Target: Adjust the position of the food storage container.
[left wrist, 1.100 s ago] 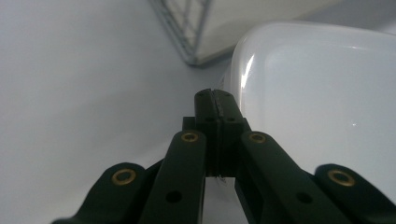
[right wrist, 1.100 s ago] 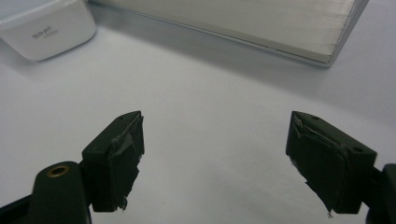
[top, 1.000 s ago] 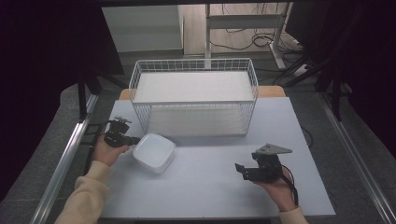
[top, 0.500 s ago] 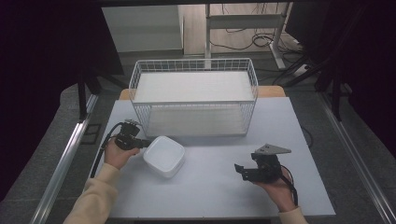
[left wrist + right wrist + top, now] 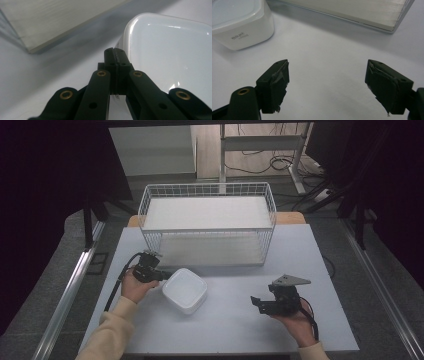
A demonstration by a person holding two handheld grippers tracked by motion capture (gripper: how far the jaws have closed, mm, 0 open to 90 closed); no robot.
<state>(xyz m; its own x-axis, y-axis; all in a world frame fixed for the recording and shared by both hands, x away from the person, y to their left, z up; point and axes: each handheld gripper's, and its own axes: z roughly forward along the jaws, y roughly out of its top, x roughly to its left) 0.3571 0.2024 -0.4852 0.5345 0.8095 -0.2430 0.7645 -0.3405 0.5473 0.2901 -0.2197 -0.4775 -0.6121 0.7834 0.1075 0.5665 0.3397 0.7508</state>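
Change since earlier frames: the box (image 5: 185,290) has slid rightward across the table (image 5: 320,270), from near the left edge toward the middle; the left gripper (image 5: 159,275) has travelled with it. The right gripper (image 5: 256,303) has kept its place.
Left gripper: jaws pressed together, tips against the box's near wall at its rim, as the left gripper view shows (image 5: 116,53); nothing is between them, so this reads as a push, not a grip.
Right gripper: jaws spread wide and empty (image 5: 327,85), hovering low over bare table, well apart from the box.
Box position: on the table, just in front of the basket (image 5: 207,195), left of centre, turned slightly askew.
Box appearance: white, squarish, rounded corners, glossy lid fitted on; small dark print on 1 side wall (image 5: 239,37). Likely light plastic that slides easily.
Progress: judged early to middle. Done: box brought within reach of both grippers. Left: probably a grasp and a lift into the basket, which stands empty apart from its white liner.
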